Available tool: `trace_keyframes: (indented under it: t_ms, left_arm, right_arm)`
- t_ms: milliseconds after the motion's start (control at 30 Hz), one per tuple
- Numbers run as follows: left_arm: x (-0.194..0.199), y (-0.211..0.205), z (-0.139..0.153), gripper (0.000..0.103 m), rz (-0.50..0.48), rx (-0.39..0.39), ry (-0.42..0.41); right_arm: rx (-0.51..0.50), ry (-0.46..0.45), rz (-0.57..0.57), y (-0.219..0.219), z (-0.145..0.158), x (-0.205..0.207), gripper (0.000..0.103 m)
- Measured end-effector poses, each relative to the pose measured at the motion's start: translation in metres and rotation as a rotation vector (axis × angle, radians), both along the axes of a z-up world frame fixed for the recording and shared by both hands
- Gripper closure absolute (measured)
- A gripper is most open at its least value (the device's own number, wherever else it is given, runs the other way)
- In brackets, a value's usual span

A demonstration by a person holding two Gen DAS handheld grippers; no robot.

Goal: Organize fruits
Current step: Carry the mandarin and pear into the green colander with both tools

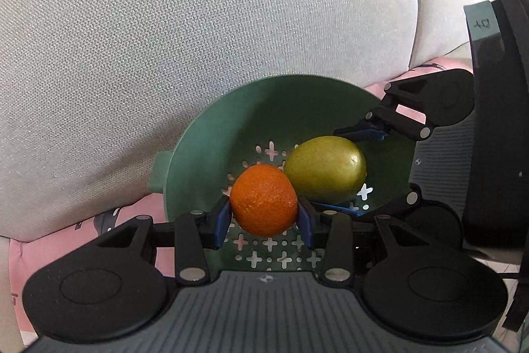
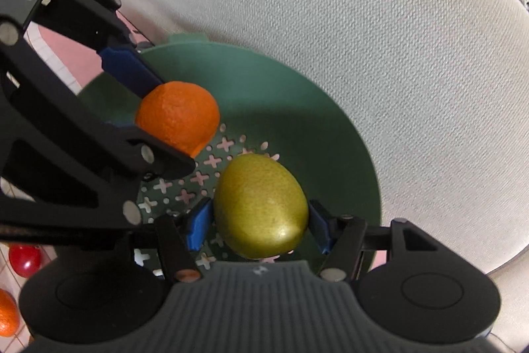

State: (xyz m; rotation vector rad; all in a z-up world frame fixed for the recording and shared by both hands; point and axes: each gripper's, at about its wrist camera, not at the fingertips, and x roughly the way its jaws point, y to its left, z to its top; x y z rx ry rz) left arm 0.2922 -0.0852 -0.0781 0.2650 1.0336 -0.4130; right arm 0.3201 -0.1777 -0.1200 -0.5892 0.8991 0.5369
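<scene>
- An orange [image 1: 264,200] is gripped between the blue pads [image 1: 221,222] of the left gripper [image 1: 264,220], one pad pressed on each side.
- A lemon [image 2: 261,205] is gripped the same way by the right gripper [image 2: 259,225], its pads flat against the two flanks.
- Both fruits are held over the inside of a green bowl [image 1: 251,108], above its floor of cross-shaped holes.
- Whether either fruit touches that floor cannot be told.
- In the left view the orange and lemon are seen just beside each other; whether they touch cannot be told.
- In the right view a narrow strip of perforated floor is seen between them.
- The two grippers are crowded together: the left one's black linkage is seen to cross the left half of the right view, close over the bowl's near-left rim.
- Open room inside the bowl is left mainly on the far wall, which rises bare behind the fruits.
- The bowl's far rim is set against a grey cushion [image 2: 363,38], so little room is left beyond that edge.
- A small tab [image 1: 158,171] is seen to jut from the bowl's left rim.
- Pink cloth [image 1: 109,217] is seen beneath the bowl.
- A red fruit [image 2: 24,260] and a second orange [image 2: 7,316] are seen lying outside the bowl at the lower left of the right view.
</scene>
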Motion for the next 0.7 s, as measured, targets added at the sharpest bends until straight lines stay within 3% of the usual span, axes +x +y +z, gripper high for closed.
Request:
trace_keyframes:
  t_ms: [433,700]
  left_arm:
    - [0.01,-0.008,-0.026,0.056,0.04,0.03,0.044]
    - [0.018,-0.016,-0.036,0.056,0.034,0.068,0.042]
  right_arm:
    - [0.0,0.012,-0.013,0.01,-0.003,0.004,0.044]
    - [-0.012,0.004,-0.012,-0.008,-0.014,-0.002,0.044]
